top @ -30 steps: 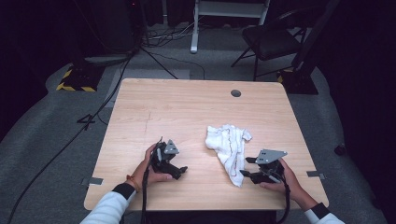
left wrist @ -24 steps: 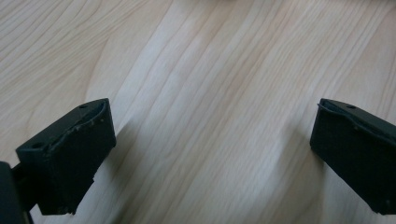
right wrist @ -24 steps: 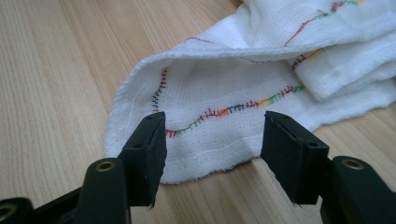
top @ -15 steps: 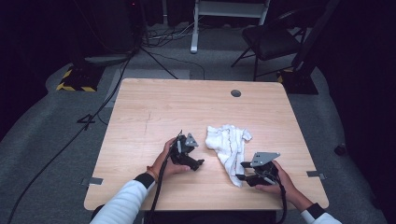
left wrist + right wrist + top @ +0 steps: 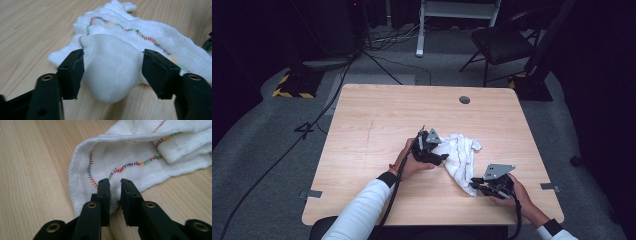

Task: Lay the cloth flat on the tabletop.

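At frame centre, a crumpled white woven cloth (image 5: 460,157) with rainbow-stitched hem lies on the wood-grain worktop (image 5: 372,135). The left gripper (image 5: 112,72) has just been closing, its jaws half open around a soft bulge; the right gripper (image 5: 115,195) has just been closing too, its jaws pinching the cloth's edge.

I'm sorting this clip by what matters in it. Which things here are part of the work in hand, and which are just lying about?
In the job:
- white cloth, crumpled on the table
- left gripper, jaws closing around a bulge of the cloth
- right gripper, pinching the cloth's edge

Just about:
- black chair beyond the table
- cables on the floor
- yellow-black striped base
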